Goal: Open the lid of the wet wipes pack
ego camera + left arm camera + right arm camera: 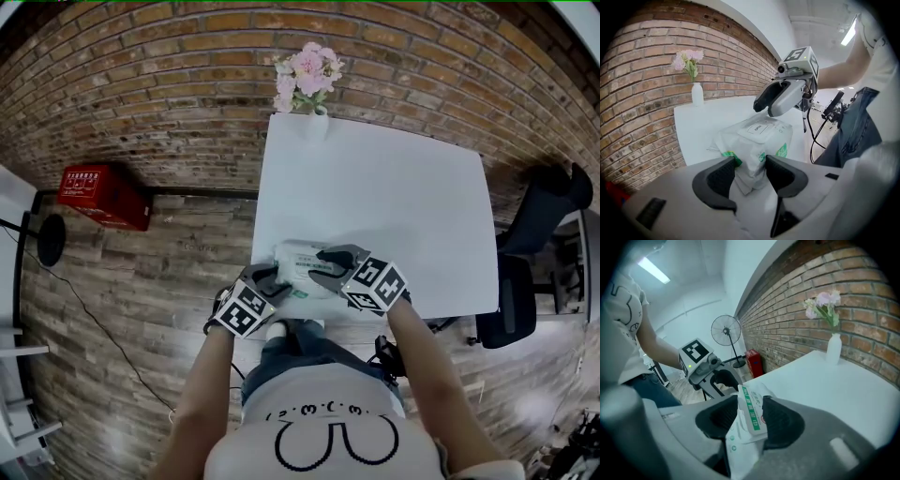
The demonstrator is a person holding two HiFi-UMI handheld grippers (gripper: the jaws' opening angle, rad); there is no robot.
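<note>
Brick wall (187, 75) ran behind the white table (394, 178) you stood at. Pink flowers (307, 67) in a white vase (697, 93) stood at its far end. A red box (103, 195) sat on the wooden floor (141, 309) to the left, and a black chair (539, 253) was to the right. A standing fan (725, 331) showed near the red box in the right gripper view.

The wet wipes pack (298, 262) lay at the table's near edge, right in front of you, between your two tools. Your left gripper (750, 171) had its jaws partly closed on the pack's crimped end. Both pads pressed the film, and that end sat pinched between them. On top of the pack the lid (761, 127), marked OPEN, looked flat from that side, though its far edge was hidden behind your other tool.

Your right gripper (750, 420) hung over the opposite end, angled downward. Its jaws stood about half closed. Between the pads a stiff white flap (751, 416) with a green printed stripe stood on edge, with crumpled pack film bunched beneath it. The pads were tight against it. Whether that flap was the lid itself was not clear from any view. Your two grippers faced each other across the pack, close but not touching.
</note>
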